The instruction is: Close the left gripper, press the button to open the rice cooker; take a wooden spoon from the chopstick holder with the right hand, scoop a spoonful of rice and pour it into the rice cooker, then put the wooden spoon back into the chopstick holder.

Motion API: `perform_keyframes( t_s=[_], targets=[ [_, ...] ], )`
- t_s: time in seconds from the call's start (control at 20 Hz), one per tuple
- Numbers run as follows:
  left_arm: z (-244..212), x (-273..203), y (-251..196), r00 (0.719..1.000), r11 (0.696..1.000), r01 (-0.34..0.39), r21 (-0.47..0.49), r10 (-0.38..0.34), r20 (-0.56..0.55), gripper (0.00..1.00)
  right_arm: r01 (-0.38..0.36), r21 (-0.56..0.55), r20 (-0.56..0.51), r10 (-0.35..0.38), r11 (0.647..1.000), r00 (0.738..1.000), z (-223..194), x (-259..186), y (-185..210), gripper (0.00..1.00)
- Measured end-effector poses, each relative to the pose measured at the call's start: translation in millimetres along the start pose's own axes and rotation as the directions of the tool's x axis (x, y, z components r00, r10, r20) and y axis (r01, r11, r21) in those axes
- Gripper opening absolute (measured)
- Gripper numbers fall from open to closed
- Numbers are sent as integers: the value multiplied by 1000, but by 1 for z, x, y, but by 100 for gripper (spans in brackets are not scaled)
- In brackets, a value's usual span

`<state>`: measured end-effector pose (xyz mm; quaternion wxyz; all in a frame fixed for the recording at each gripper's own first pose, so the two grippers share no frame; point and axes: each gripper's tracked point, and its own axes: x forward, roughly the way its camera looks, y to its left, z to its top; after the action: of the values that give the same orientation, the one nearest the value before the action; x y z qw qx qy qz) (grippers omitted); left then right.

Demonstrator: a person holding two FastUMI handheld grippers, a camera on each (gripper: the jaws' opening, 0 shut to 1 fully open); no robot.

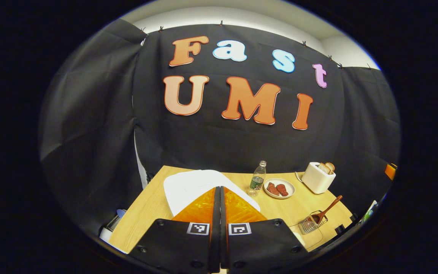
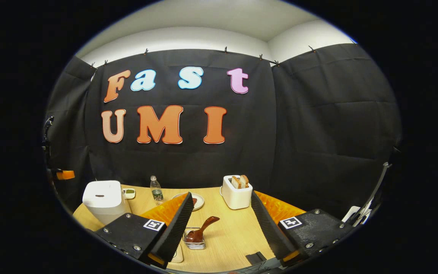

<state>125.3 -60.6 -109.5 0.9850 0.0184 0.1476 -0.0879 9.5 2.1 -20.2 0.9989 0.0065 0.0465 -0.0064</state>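
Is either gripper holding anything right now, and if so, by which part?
Nothing is held. The left gripper is shut on air above the rice cooker. The right gripper is open, and the wooden spoon sits in the chopstick holder.

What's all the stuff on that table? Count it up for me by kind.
Rice cooker: 1
Water bottle: 1
Plate: 1
Toaster: 1
Wire holder: 1
Wooden spoon: 1
Total: 6, leaving out a few small items too unclear to name.
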Motion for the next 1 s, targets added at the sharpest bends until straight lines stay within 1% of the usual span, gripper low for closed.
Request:
perform_keyframes(
  t_s=[0.25, 0.35, 0.5, 0.6, 0.75, 0.9, 1.0],
  targets=[
    [-25, 54, 2, 995, 1000, 9, 17, -7, -104, 5, 31, -2, -16, -31, 1000, 999, -7, 3, -14, 95],
    [-39, 72, -1, 989, 1000, 21, 7, -20, -143, 5, 45, -5, -32, -45, 999, 998, -12, 5, -20, 94],
    [-70, 91, 2, 975, 999, 21, 28, -14, -223, 5, 69, 2, -46, -68, 998, 997, -17, 5, -31, 95],
    [-87, 97, 1, 962, 999, 34, 5, -31, -271, 5, 78, 4, -54, -78, 997, 996, -20, 4, -35, 95],
    [-98, 104, 10, 956, 1000, 12, 29, -3, -293, 5, 92, -7, -59, -92, 996, 994, -22, 3, -41, 95],
    [-97, 111, 12, 958, 1000, 10, 18, -4, -287, 4, 96, -12, -65, -96, 995, 993, -25, 2, -42, 95],
    [-98, 111, 13, 954, 1000, 7, 16, -2, -300, 5, 95, -8, -67, -95, 995, 993, -26, 1, -42, 95]
  ],
)
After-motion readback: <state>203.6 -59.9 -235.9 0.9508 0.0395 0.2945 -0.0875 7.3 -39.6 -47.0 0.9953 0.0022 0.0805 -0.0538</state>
